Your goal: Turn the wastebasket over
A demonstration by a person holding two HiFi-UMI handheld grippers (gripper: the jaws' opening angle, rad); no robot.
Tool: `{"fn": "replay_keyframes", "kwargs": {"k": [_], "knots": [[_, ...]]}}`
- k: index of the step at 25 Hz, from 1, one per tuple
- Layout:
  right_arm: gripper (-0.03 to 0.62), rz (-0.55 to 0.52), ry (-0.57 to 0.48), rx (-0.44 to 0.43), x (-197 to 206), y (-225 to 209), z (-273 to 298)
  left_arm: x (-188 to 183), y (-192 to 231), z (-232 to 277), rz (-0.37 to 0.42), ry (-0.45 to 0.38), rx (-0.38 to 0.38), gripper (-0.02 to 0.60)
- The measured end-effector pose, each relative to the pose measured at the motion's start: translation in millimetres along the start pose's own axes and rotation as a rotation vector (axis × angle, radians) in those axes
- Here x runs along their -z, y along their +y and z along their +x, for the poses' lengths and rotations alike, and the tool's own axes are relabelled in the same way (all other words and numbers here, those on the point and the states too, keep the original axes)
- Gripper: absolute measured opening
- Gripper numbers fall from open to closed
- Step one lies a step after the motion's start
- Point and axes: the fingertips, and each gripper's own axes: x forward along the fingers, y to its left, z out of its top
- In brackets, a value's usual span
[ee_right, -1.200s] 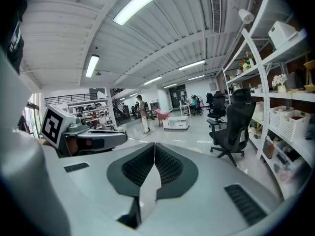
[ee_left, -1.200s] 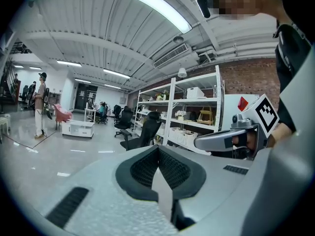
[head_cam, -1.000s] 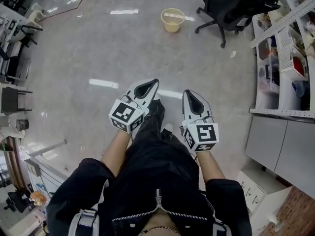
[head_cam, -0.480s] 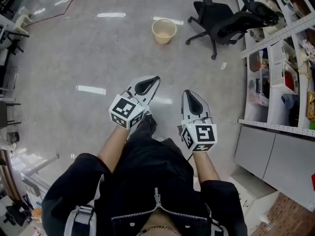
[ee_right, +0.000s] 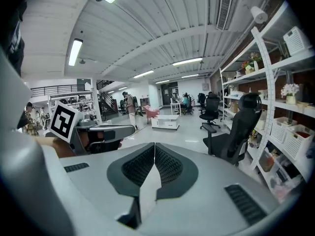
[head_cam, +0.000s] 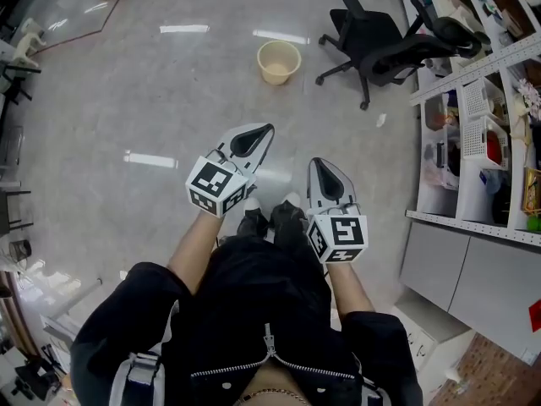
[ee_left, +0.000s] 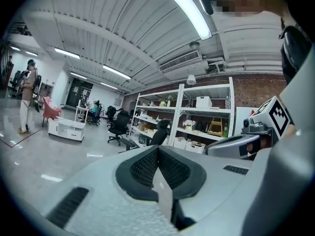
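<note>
A pale yellow wastebasket (head_cam: 279,61) stands upright on the shiny floor, mouth up, far ahead of me in the head view. My left gripper (head_cam: 266,128) is held out in front of my body, shut and empty, well short of the basket. Beside it my right gripper (head_cam: 317,162) is shut too, with nothing between its jaws. In the left gripper view the jaws (ee_left: 158,149) meet along a line; in the right gripper view the jaws (ee_right: 154,145) do the same. The basket is hidden in both gripper views.
A black office chair (head_cam: 385,41) stands right of the basket. White shelving (head_cam: 473,134) with bins runs along the right side, and grey cabinets (head_cam: 461,273) sit near my right. Desks and equipment (head_cam: 13,66) line the left edge. A person (ee_left: 27,95) stands far off.
I have walked forward: the wastebasket and chair have come nearer and lower in the head view. Both grippers stayed shut and held out in front.
</note>
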Motion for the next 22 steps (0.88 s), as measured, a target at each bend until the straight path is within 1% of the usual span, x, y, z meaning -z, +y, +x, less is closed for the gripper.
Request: {"fn": "replay_keyframes", "kwargs": {"k": [7, 12, 15, 19, 22], "knots": [[0.011, 0.015, 0.004, -0.027, -6, -21, 34, 6, 20, 21, -0.01, 0.02, -0.019, 0.005], [0.011, 0.011, -0.017, -0.051, -24, -43, 79, 1, 54, 44, 0.0, 0.036, -0.053, 0.005], [0.011, 0.021, -0.031, -0.06, -37, -74, 112, -2, 82, 72, 0.007, 0.047, -0.092, 0.005], [0.011, 0.029, -0.006, -0.072, -50, -127, 147, -3, 107, 125, -0.018, 0.051, -0.127, 0.005], [0.011, 0.033, -0.001, -0.092, -62, -146, 169, -14, 117, 150, -0.016, 0.047, -0.138, 0.005]]}}
